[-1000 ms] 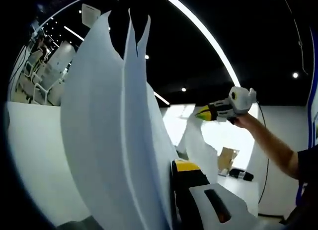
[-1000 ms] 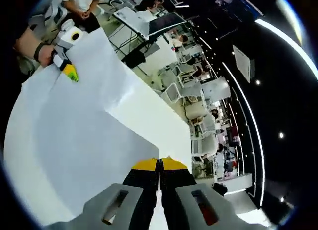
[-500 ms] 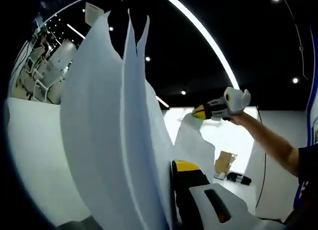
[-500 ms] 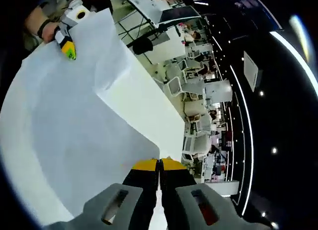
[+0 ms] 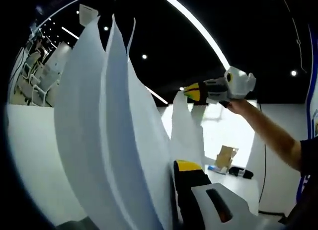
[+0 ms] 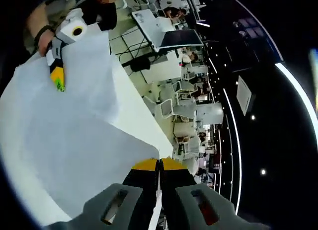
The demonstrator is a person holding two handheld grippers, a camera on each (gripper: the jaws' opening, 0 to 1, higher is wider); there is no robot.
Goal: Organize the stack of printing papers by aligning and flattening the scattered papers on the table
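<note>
In the left gripper view, the left gripper (image 5: 175, 190) sits nearest, at the bottom. One yellow-tipped jaw is visible on the right, pressed against a sheaf of papers (image 5: 104, 140). The second jaw is hidden behind the sheets, so the closure appears to be a clamp on the papers but cannot be fully confirmed. The sheets rise from the jaws and fan apart at their upper edges, where they are not aligned. Farther off and to the right, the right gripper (image 5: 191, 91) is held by a hand (image 5: 237, 107), and its yellow tip meets the top of the far end of the paper. In the right gripper view, the right gripper (image 6: 159, 166) has its jaws drawn fully together on the near edge of the papers (image 6: 69, 140). The sheets run away from it toward the left gripper (image 6: 58, 80) at far left. The long axis of the sheets therefore lies between the two grippers, one at each end. The white table (image 6: 139, 121) lies beyond the sheets, and office chairs (image 6: 174, 93) stand farther off. Judged from this, the sheets are lifted clear of the table and alignment is not yet complete.
</note>
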